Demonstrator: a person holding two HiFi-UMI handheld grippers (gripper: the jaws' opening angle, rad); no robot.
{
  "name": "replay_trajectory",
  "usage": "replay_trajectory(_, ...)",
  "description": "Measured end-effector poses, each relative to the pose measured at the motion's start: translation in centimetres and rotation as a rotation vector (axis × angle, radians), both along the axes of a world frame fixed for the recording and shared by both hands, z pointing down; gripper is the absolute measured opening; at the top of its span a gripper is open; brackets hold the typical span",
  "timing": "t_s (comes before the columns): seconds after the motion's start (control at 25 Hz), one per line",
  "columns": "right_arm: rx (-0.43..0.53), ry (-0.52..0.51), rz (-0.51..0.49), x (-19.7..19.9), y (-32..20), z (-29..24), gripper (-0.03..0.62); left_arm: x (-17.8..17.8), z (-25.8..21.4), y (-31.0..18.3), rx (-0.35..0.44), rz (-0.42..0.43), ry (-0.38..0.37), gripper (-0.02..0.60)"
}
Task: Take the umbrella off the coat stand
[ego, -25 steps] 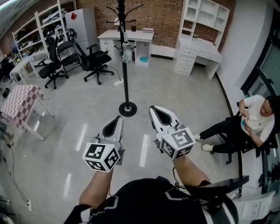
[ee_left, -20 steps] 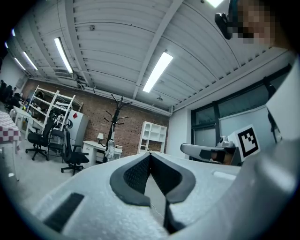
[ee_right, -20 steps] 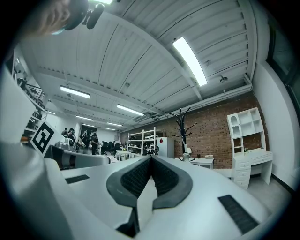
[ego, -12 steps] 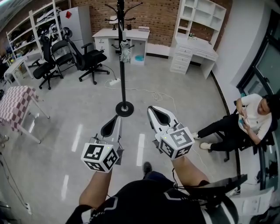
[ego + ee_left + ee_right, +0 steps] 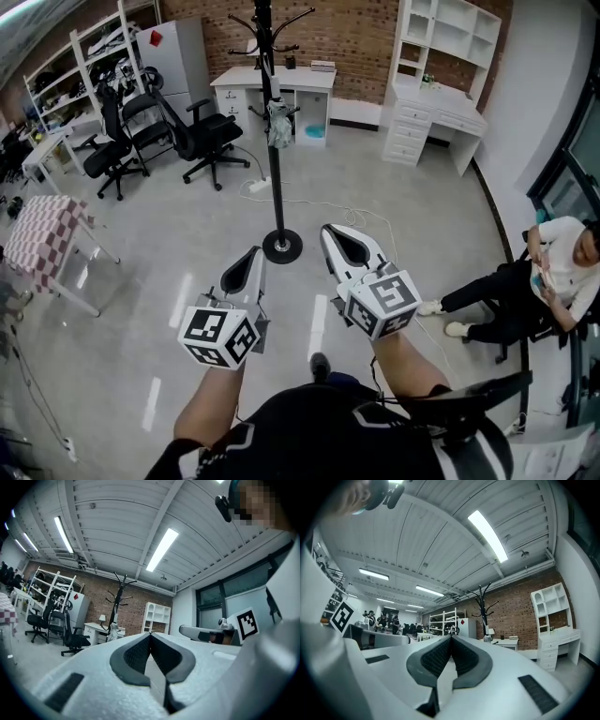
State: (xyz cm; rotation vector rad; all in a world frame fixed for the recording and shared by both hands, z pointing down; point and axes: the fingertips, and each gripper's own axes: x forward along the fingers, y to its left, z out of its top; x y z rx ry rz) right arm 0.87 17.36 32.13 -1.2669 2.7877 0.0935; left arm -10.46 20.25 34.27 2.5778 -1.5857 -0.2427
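While the umbrella (image 5: 278,128) hangs bundled midway up the coat stand (image 5: 275,202), the left claw (image 5: 253,255) and right claw (image 5: 330,234), both pressed together on nothing, point toward it, well apart from it.

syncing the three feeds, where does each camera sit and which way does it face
Head view: on the person's head, looking steeply down at the floor and coat stand; shows both forearms, the left tool and right tool, both shut.
Left gripper view: on the left tool, looking forward along its shut jaws toward the brick wall; the right tool shows at right.
Right gripper view: on the right tool, facing the same wall; the left tool shows at left.
Shared: all three see the coat stand.
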Motion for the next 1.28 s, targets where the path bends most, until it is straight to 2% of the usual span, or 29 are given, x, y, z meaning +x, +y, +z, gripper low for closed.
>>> replay_trajectory(0.72,0.011,-0.019,-0.087,4.7,-17.5,0.0,0.007,4.7,-0.3,-16.9,-0.021,-0.056,-0.007,0.009)
replay_trajectory(0.96,0.001,-0.013,-0.113,5.8,-21.2,1.0,0.006,5.9,0.5,-20.3,-0.042,-0.080,-0.013,0.009)
replay_trajectory(1.28,-0.022,-0.028,-0.110,5.3,-24.3,0.7,0.007,5.2,0.1,-23.3,-0.052,-0.084,-0.019,0.009)
